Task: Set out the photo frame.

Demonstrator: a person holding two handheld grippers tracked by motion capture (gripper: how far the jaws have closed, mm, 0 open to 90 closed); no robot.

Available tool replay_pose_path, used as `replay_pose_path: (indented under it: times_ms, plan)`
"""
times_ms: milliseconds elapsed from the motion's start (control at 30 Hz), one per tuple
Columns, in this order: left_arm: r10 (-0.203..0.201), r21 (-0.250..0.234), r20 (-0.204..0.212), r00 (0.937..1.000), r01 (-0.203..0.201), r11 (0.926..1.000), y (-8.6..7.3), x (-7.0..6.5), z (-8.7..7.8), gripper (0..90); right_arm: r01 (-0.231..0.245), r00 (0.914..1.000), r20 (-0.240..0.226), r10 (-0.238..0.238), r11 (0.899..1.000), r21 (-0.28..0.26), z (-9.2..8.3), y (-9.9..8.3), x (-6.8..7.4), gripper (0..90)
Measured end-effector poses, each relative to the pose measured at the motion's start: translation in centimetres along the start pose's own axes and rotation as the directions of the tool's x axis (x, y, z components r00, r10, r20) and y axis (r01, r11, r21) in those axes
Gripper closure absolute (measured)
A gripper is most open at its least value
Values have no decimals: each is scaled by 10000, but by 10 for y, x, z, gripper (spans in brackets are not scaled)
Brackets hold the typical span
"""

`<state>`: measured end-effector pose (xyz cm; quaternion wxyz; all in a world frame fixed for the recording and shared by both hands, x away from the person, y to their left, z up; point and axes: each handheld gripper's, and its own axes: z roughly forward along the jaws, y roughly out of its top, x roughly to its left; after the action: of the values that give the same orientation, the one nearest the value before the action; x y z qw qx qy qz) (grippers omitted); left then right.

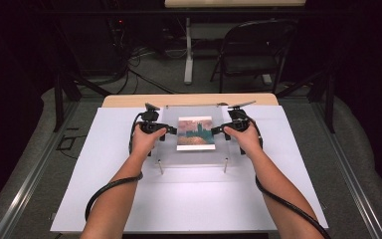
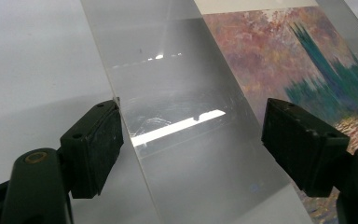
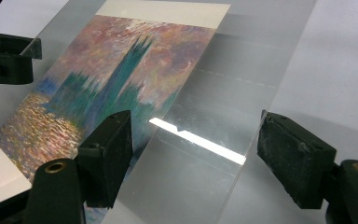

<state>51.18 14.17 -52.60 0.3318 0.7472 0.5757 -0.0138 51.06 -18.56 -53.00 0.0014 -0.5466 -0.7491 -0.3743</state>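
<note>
A clear plastic sheet (image 1: 191, 157) lies on the white board (image 1: 204, 199). At its middle is a painted print (image 1: 196, 133) of teal towers under a pink sky; I cannot tell whether it lies on or under the sheet. My left gripper (image 1: 166, 133) sits at the sheet's left edge, open, its jaws wide over the bare clear strip (image 2: 186, 140) beside the print (image 2: 298, 60). My right gripper (image 1: 219, 131) mirrors it at the right edge, open (image 3: 196, 154), with one jaw over the print (image 3: 121, 79) and the other past the sheet's edge. Neither presses on anything.
Two small pegs (image 1: 160, 167) (image 1: 225, 165) stand at the sheet's near edge. The board rests on a wooden table (image 1: 189, 99). A folding chair (image 1: 253, 50) and cables are on the floor beyond. Cables trail back from both hands.
</note>
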Motion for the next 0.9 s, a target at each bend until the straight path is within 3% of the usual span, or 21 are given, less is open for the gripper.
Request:
replay_pose_path:
  times_ms: [467, 900]
  plan:
    - [-150, 98, -87, 9998, 151, 9998, 2, 0, -2, 243, 201, 9998, 54, -201, 9998, -24, -2, 1, 1, 284]
    - [-303, -193, 81, 9995, 305, 9993, 0, 2, -6, 311, 356, 9993, -73, -357, 9992, -156, -6, -2, -1, 298]
